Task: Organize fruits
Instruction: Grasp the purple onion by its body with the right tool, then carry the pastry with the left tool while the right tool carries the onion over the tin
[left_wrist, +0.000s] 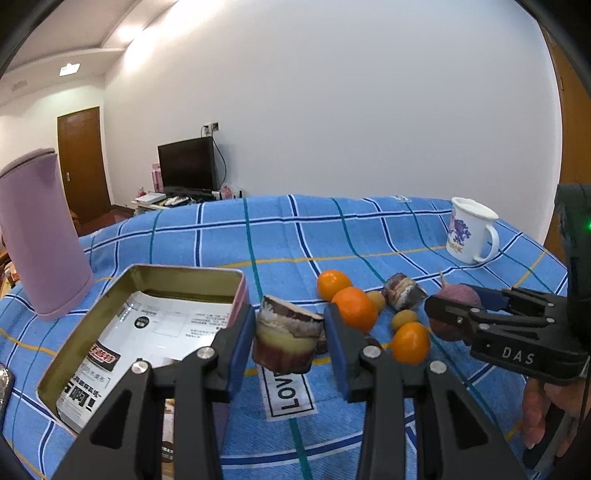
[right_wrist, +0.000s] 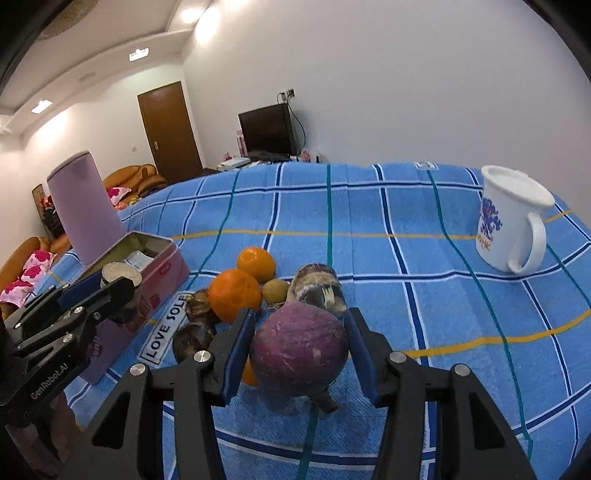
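My left gripper is shut on a short sugarcane piece, held just right of the open pink tin. My right gripper is shut on a round purple fruit a little above the cloth; it shows at the right of the left wrist view. Three oranges lie on the cloth with small yellow fruits and another sugarcane piece. In the right wrist view, oranges, dark chestnut-like pieces and the sugarcane piece lie ahead.
A tall lilac canister stands left behind the tin. A white mug stands far right on the blue checked cloth. A "LOVE" label lies on the cloth. The tin holds printed paper.
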